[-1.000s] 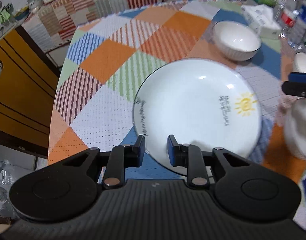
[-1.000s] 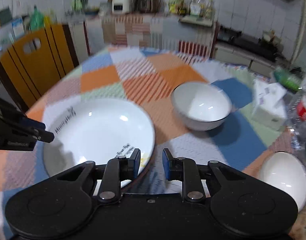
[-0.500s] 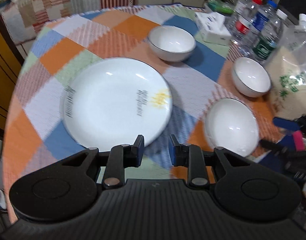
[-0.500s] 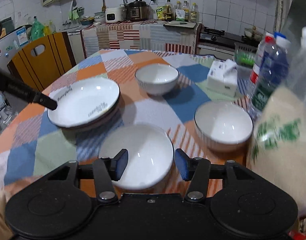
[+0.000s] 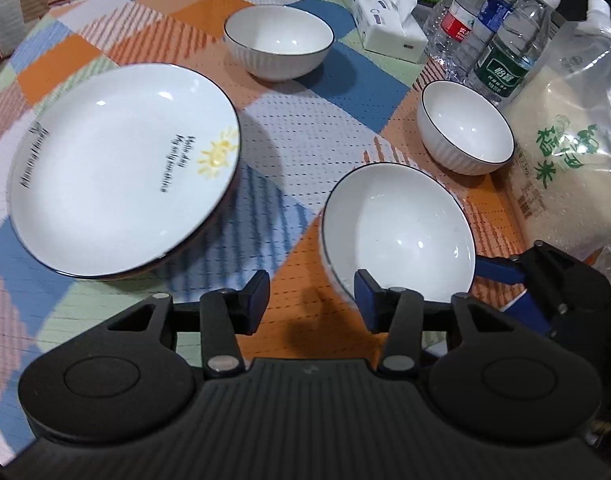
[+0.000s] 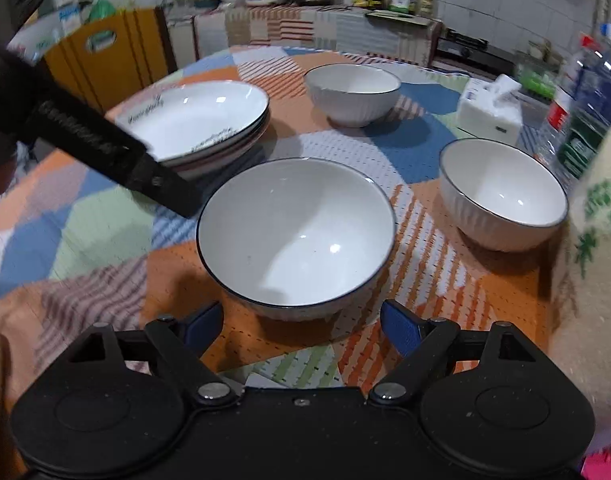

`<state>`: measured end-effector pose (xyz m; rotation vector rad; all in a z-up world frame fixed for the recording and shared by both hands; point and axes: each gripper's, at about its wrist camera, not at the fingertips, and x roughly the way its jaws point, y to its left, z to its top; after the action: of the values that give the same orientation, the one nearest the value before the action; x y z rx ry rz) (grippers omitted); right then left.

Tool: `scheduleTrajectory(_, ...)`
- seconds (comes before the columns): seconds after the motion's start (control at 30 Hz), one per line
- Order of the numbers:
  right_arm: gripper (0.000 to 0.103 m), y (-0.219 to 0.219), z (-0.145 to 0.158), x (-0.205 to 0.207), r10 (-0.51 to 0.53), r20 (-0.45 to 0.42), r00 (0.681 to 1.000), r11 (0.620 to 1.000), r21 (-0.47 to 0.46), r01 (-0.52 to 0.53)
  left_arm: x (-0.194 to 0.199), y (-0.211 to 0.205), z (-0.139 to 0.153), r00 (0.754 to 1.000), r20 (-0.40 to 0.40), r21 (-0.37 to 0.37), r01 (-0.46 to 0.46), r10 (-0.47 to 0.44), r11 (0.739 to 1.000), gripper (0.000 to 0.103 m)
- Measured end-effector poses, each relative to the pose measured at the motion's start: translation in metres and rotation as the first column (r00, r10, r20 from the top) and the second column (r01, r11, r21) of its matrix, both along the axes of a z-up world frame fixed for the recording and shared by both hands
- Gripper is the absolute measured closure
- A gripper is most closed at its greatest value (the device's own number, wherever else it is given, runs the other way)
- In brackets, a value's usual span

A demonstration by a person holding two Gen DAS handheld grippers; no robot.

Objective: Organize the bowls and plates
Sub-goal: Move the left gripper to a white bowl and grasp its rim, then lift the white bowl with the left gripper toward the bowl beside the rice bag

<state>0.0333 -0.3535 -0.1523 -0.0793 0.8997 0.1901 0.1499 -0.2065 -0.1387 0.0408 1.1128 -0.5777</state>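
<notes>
A stack of white plates (image 5: 121,168) with a sun print sits at the left of the table; it also shows in the right wrist view (image 6: 197,120). Three white bowls stand on the table: a near bowl (image 5: 397,232) (image 6: 297,232), a right bowl (image 5: 465,128) (image 6: 501,196) and a far bowl (image 5: 279,40) (image 6: 353,92). My left gripper (image 5: 311,296) is open and empty, its right finger at the near bowl's front rim. My right gripper (image 6: 301,326) is open wide and empty, just in front of the near bowl.
A round table with a checked cloth (image 5: 317,120) holds a tissue box (image 5: 389,24), water bottles (image 5: 501,36) and a bag of rice (image 5: 573,152) at the right. An orange chair (image 6: 105,60) and a kitchen counter (image 6: 305,24) stand behind the table.
Both grippers have swung from the plates toward the near bowl and moved closer to it. Both have opened wider, the right one most.
</notes>
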Motion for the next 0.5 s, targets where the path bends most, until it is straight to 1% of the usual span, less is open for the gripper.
scheduleTrajectory(0.1,0.014,0.006,-0.008,0.004,0.037,0.000,0.999,0.999,-0.037,-0.037,0.003,-0.009,-0.012,1.000,-0.018,0.015,-0.005,0.006,1.000,0.057)
scheduleTrajectory(0.17,0.014,0.007,-0.016,0.010,0.042,-0.005,0.999,0.998,-0.051,-0.042,0.005,-0.013,-0.019,0.999,-0.039,0.009,-0.011,0.011,1.000,0.058)
scheduleTrajectory(0.23,0.014,0.006,-0.022,0.015,0.041,-0.004,0.999,0.998,-0.057,-0.041,0.008,-0.013,-0.023,0.998,-0.067,-0.016,-0.018,0.017,1.000,0.067)
scheduleTrajectory(0.3,0.014,0.004,-0.026,0.020,0.038,0.006,0.999,0.998,-0.047,-0.038,0.010,-0.013,-0.023,0.995,-0.095,-0.050,-0.016,0.012,0.999,0.086)
scheduleTrajectory(0.33,0.017,0.004,-0.026,0.020,0.046,0.008,0.999,0.998,-0.039,-0.046,0.011,-0.014,-0.022,0.995,-0.101,-0.051,-0.012,0.007,0.999,0.085)
scheduleTrajectory(0.4,0.017,0.008,-0.025,0.019,0.071,0.030,0.997,0.996,-0.056,-0.070,0.012,-0.015,-0.019,0.995,-0.097,-0.031,-0.007,0.004,0.999,0.086)
scheduleTrajectory(0.5,0.017,0.012,-0.023,0.016,0.072,0.067,0.995,0.995,-0.072,-0.067,0.016,-0.011,-0.014,0.995,-0.096,-0.052,-0.010,0.005,0.999,0.086)
